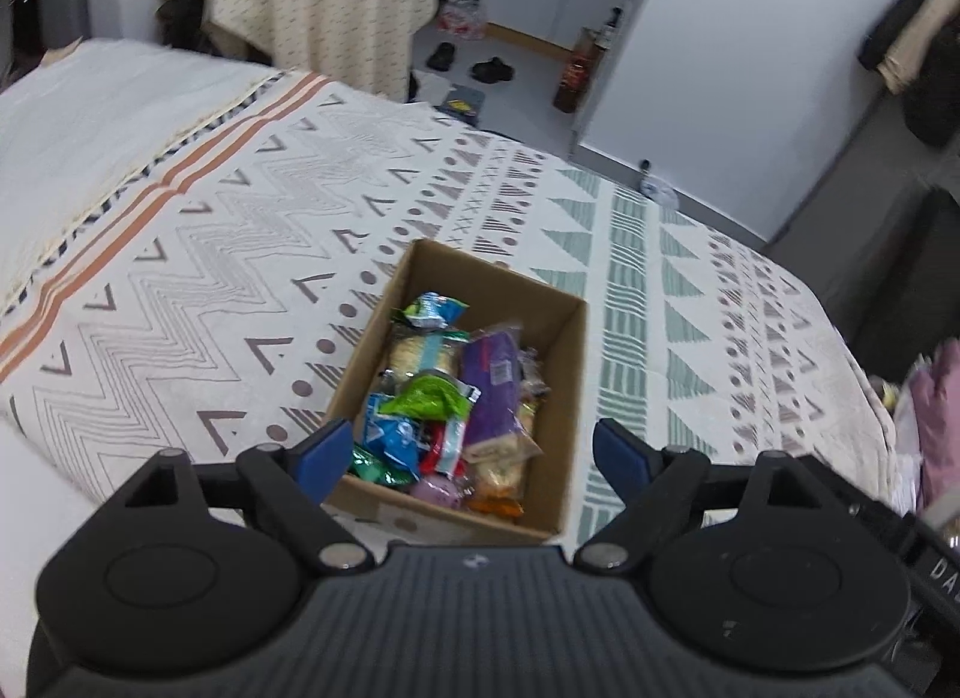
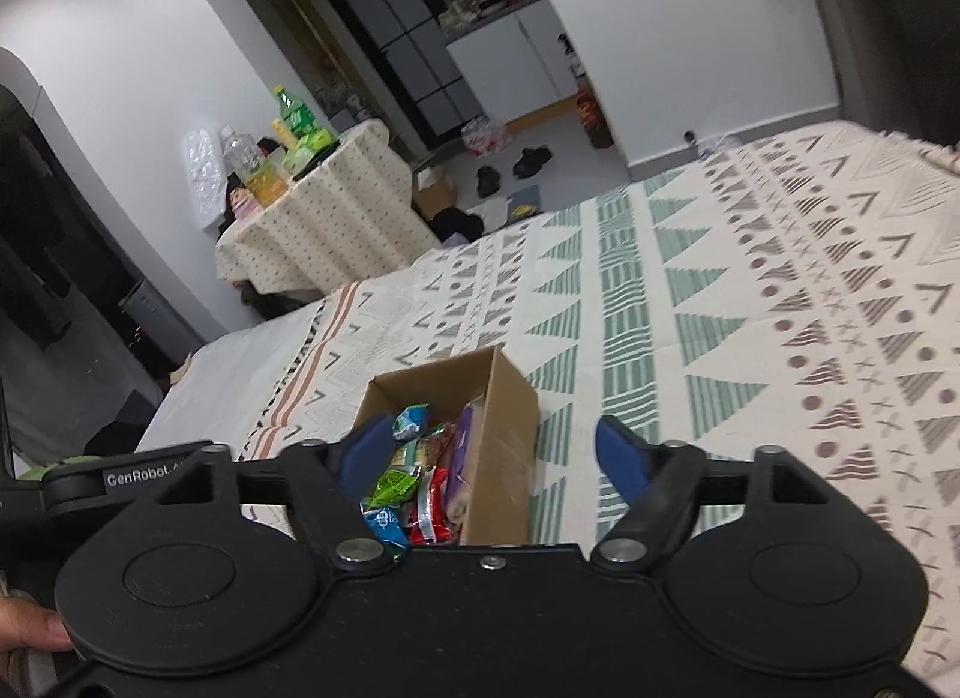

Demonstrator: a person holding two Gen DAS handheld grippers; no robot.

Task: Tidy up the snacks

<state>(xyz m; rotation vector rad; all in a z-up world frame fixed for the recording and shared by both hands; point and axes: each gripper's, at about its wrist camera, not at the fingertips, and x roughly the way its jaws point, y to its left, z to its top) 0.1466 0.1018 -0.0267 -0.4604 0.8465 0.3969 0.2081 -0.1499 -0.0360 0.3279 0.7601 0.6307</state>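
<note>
Left wrist view: the left gripper (image 1: 471, 449) hangs empty, jaws wide, directly above the cardboard box (image 1: 558, 398) of snacks (image 1: 456, 398) on the bed (image 1: 180, 278), box's long axis running away. Right wrist view: the right gripper (image 2: 486, 458) gapes empty too, box (image 2: 504, 446) below, slightly left.

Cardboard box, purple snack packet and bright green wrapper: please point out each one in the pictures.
cardboard box (image 1: 555, 392), left wrist view, inside of its right wall.
purple snack packet (image 1: 489, 392), left wrist view, middle of its flat face.
bright green wrapper (image 1: 429, 398), left wrist view, centre of the crumpled foil.
</note>
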